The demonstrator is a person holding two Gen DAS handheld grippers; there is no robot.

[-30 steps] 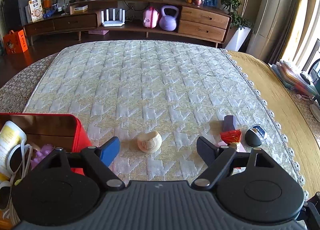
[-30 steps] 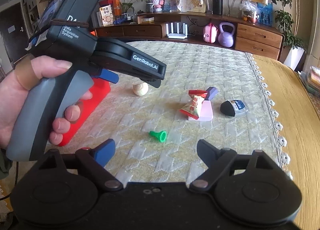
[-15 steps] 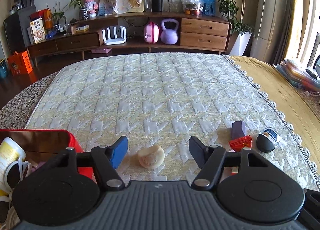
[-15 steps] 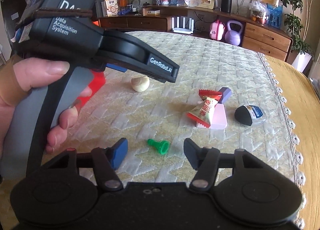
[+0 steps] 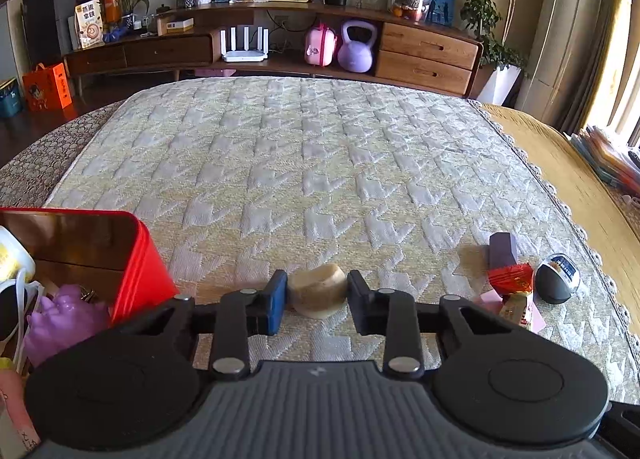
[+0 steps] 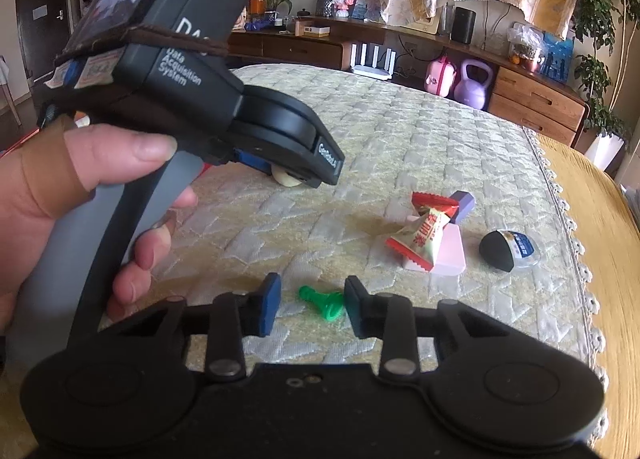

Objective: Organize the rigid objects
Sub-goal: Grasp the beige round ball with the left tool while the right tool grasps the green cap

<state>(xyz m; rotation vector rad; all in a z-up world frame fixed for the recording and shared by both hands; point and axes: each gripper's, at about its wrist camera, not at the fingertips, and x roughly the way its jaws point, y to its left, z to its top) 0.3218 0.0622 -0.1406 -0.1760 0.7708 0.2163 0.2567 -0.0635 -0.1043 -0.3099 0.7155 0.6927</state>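
The left gripper (image 5: 317, 301) sits low over the quilted bed cover (image 5: 320, 163), its two fingers drawn in against a small cream-coloured round piece (image 5: 317, 295). The blue pad (image 5: 277, 301) presses one side and the dark pad (image 5: 357, 301) sits at the other, so the claw looks clamped on it; the piece lies near the cover's near edge, just beside the red box (image 5: 138, 259) at the near left corner. From the right wrist view the same cream piece (image 6: 286, 179) peeks out under the nose of the left gripper, which a bare hand (image 6: 80, 195) grips by its grey handle.

The right gripper (image 6: 310, 305) hovers close to the cover with its fingers partly apart, one on each side of a small green plastic piece (image 6: 326, 301). The fingers look near it, but I cannot tell whether either touches it.

Toward the right edge of the cover lies a loose cluster: a purple block (image 6: 463, 205), a red-and-cream candy wrapper (image 6: 420, 237) leaning over a pink flat case (image 6: 450, 257), and, just apart from them, a black half-round item with a blue label (image 6: 506, 251). Inside the red box a purple toy (image 5: 66, 319) and a white cup (image 5: 12, 259) are visible.
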